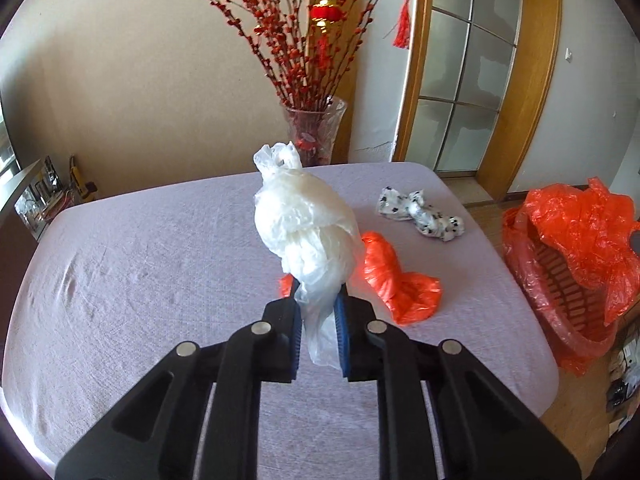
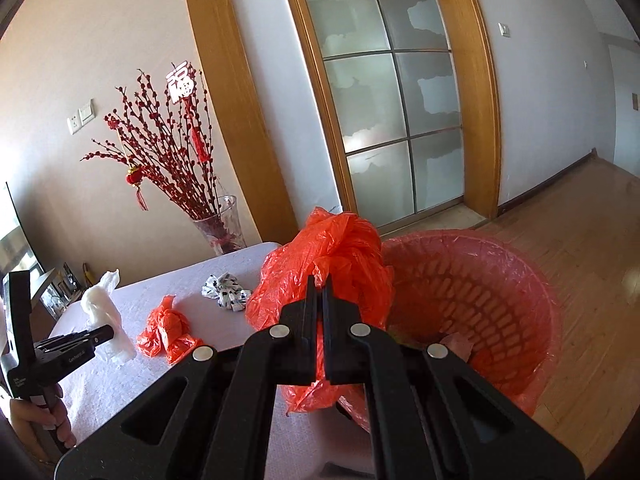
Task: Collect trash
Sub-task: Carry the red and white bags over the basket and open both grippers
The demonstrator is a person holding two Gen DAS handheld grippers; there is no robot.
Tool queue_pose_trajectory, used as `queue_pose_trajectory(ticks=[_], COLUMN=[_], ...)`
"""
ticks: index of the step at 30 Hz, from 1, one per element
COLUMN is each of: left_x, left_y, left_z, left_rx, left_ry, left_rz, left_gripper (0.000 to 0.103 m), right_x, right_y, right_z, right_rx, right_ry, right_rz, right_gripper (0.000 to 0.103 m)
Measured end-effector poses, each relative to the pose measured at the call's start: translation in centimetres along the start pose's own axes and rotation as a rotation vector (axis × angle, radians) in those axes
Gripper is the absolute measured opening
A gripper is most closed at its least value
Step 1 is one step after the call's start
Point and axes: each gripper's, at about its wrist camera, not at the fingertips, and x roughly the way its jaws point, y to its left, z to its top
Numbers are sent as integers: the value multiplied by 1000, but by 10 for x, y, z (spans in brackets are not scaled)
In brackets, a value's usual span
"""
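My left gripper (image 1: 318, 292) is shut on a white plastic bag (image 1: 306, 220) and holds it upright over the lilac-covered table (image 1: 120, 272). It also shows in the right wrist view (image 2: 106, 312), with the left gripper (image 2: 102, 334) at the far left. My right gripper (image 2: 319, 284) is shut on a crumpled red plastic bag (image 2: 332, 256) and holds it at the table's right edge, beside a red bin with a red liner (image 2: 480, 300). A second red bag (image 1: 394, 280) (image 2: 170, 330) and a black-and-white patterned wrapper (image 1: 420, 212) (image 2: 226, 292) lie on the table.
The red bin (image 1: 560, 280) stands on the wooden floor right of the table, and the red bag held by my right gripper (image 1: 580, 220) hangs over it. A glass vase with red branches (image 1: 316, 128) stands behind the table. A sliding glass door (image 2: 392, 92) is behind.
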Motion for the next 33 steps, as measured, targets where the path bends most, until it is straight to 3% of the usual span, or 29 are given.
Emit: queue_pose_trajectory(ticks=[21, 33], left_x=[-16, -6], left_y=[-169, -225], left_z=[14, 9], left_rx=[230, 310], left_ry=[-63, -52], left_rz=[-285, -395], left_gripper=[16, 16], right_x=[-34, -33], right_y=[-72, -104], right_z=[5, 4], right_rx=[88, 144], right_ry=[-64, -85], right_rz=[-109, -146], right_gripper=[2, 2])
